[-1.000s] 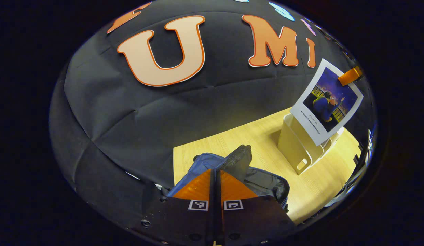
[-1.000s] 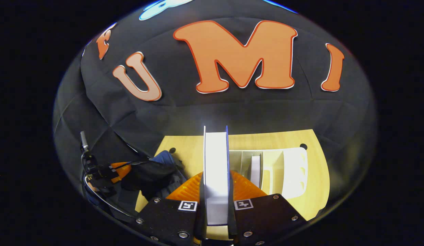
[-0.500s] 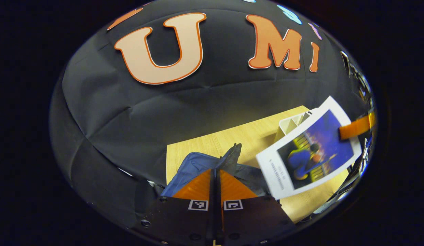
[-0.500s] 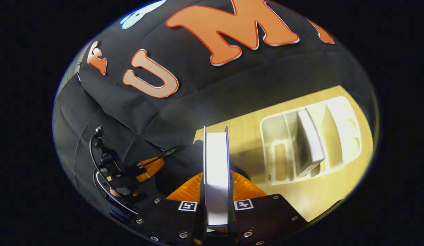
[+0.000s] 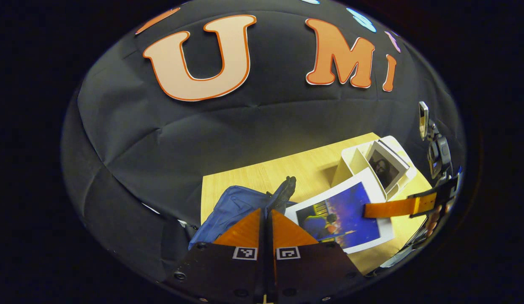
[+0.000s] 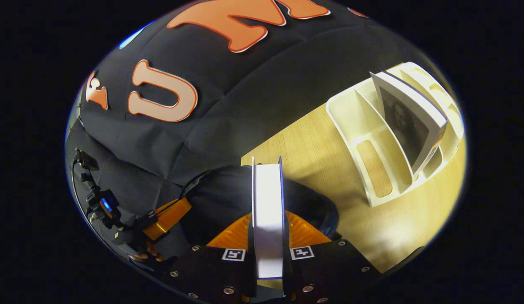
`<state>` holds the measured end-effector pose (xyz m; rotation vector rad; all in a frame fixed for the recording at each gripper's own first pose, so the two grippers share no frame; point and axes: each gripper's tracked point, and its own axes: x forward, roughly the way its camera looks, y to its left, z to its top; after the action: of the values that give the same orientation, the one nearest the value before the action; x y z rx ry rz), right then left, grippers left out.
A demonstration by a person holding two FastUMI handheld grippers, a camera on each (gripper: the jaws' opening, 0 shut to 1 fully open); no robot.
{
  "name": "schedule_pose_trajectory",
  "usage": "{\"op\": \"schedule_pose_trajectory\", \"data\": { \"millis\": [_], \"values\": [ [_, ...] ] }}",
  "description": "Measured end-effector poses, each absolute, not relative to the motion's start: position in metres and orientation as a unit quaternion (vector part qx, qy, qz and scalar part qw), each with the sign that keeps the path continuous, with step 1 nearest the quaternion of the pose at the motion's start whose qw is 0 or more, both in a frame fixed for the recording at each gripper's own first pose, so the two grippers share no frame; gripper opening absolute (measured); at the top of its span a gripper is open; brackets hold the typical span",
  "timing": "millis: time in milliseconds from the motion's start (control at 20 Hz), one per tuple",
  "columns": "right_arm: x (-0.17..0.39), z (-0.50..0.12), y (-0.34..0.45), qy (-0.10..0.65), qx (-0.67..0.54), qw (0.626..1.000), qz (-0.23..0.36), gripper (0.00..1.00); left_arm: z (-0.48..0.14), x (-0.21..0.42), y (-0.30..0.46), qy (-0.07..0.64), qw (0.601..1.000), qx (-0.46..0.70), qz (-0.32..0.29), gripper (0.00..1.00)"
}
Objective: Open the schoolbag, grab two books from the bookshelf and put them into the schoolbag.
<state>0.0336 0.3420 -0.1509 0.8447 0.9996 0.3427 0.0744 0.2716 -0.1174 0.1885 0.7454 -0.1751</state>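
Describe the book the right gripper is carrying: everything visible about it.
The book is a thin paperback with a white-bordered cover showing a deep blue night scene with a seated figure. The right gripper clamps it, both fingers pressing its covers, white page edge facing the camera. In the left gripper view it hangs tilted above the open blue schoolbag, beside the white bookshelf.
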Motion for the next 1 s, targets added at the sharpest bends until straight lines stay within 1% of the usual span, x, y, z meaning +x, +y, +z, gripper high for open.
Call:
{"op": "schedule_pose_trajectory", "data": {
  "millis": [300,500,750,800,1000],
  "values": [
    [0.029,-0.182,0.386,0.462,0.455,0.75,0.128,0.23,-0.119,0.071,0.26,0.366,0.921,0.081,-0.105,0.02],
    [0.029,-0.203,0.413,0.468,0.47,0.738,0.123,0.23,-0.122,0.066,0.25,0.371,0.916,0.08,-0.127,0.02],
    [0.028,-0.225,0.456,0.479,0.469,0.731,0.129,0.23,-0.125,0.06,0.237,0.372,0.913,0.067,-0.151,0.02],
    [0.028,-0.23,0.463,0.48,0.471,0.729,0.128,0.23,-0.126,0.06,0.236,0.371,0.913,0.068,-0.156,0.01],
    [0.04,-0.237,0.477,0.465,0.485,0.73,0.124,0.23,-0.13,0.051,0.227,0.374,0.91,0.058,-0.169,0.01]
  ]
}}
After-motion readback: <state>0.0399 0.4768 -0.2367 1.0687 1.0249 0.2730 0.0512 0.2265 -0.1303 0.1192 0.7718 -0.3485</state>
